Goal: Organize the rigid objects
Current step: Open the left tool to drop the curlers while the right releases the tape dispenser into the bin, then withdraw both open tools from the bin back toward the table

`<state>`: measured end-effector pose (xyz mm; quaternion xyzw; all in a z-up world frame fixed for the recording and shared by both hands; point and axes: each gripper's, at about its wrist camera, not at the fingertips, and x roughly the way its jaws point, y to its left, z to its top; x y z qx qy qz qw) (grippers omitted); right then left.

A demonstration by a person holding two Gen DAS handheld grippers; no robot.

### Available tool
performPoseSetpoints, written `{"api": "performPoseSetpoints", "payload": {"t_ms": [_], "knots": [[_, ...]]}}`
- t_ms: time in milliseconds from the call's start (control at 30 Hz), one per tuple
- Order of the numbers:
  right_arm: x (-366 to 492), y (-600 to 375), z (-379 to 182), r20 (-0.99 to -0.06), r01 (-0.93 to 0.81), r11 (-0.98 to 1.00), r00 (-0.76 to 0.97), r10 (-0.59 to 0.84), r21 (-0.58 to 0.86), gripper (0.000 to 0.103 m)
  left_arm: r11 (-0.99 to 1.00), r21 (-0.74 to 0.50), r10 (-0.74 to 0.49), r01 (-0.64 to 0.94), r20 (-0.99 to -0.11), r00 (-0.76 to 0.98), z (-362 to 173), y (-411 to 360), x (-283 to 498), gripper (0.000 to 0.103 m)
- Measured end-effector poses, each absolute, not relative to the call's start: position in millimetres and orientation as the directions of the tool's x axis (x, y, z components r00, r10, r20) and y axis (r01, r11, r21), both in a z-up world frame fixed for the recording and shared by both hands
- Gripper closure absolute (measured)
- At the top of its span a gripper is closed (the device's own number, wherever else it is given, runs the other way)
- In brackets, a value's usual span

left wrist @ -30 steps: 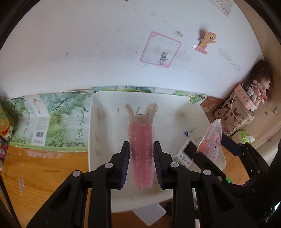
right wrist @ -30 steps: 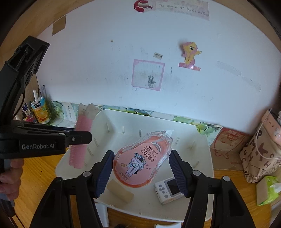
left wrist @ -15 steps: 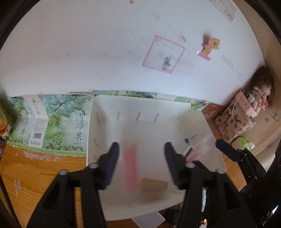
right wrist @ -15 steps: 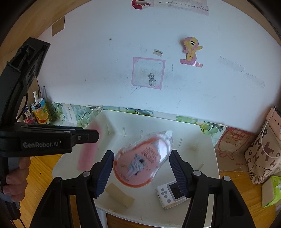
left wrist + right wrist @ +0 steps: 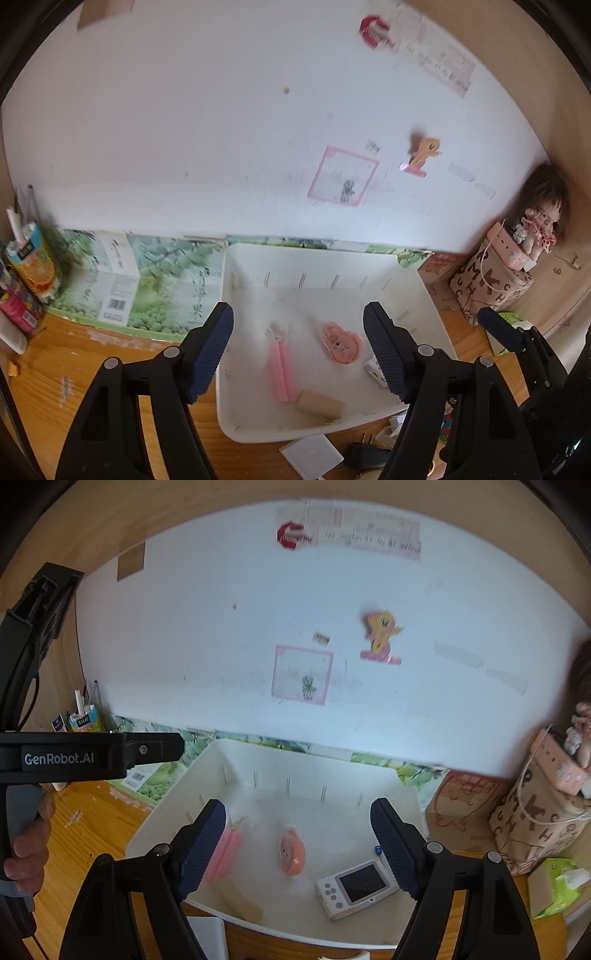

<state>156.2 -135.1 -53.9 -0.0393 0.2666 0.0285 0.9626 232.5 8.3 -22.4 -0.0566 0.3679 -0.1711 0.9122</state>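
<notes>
Both items have dropped from the grippers: pink hair clip (image 5: 282, 371) and orange correction tape (image 5: 341, 343) are lying in the white tray (image 5: 424, 295), while left gripper (image 5: 301, 354) and right gripper (image 5: 299, 845) are opening wide, gripping nothing

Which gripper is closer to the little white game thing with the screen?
Right. The right gripper hangs open just above the white handheld device, beside its right finger. The left gripper hangs over the tray's other side.
</notes>
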Motion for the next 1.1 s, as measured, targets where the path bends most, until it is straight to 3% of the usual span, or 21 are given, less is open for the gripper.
{"api": "performPoseSetpoints", "payload": {"t_ms": [533,833,1100], "knots": [[69,-151,-4,-0.389,0.013,0.999,0.921,-0.028,-0.041,0.018,0.949,-0.15,-0.313,0.276,-0.519,0.795,29,30,136,0.021],[14,-154,-7,-0.398,0.049,0.998,0.916,-0.061,-0.04,0.018,0.944,-0.159,-0.329,0.288,-0.49,0.807,26,39,91,0.019],[-23,-160,-33,-0.471,0.075,0.997,0.879,-0.071,-0.012,0.018,0.946,-0.204,-0.324,0.253,-0.541,0.776,7,40,77,0.019]]}}
